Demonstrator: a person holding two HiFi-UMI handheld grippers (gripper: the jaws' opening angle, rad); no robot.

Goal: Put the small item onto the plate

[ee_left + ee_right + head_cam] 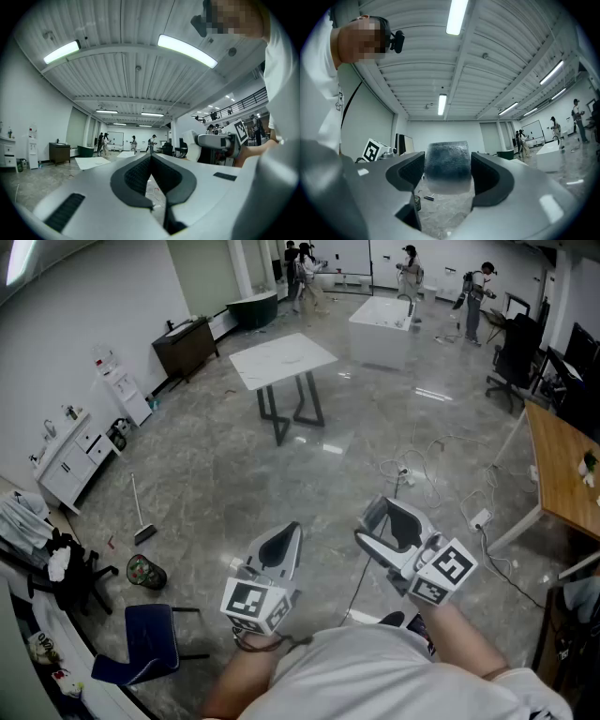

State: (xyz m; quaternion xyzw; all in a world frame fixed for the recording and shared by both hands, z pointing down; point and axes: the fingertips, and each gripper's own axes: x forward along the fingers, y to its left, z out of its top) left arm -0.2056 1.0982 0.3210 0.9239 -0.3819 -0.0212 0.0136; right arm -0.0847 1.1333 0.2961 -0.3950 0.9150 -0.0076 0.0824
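My right gripper [397, 518] is held at waist height over the floor. Its jaws stand wide, and both pads touch the sides of a small dark grey block [446, 169] with a paler lower edge. The head view shows that block [405, 522] as a dark shape between the white fingers. My left gripper [288, 536] hangs beside it to the left; its jaws meet at the tips [151, 158] with nothing between them. No plate shows in any view.
A white table [281, 360] and a white tub [382, 329] stand ahead on the grey floor. A wooden desk [562, 470] is at the right, with cables [422, 474] near it. A blue chair [150, 638] is at the lower left. People [410, 268] stand far off.
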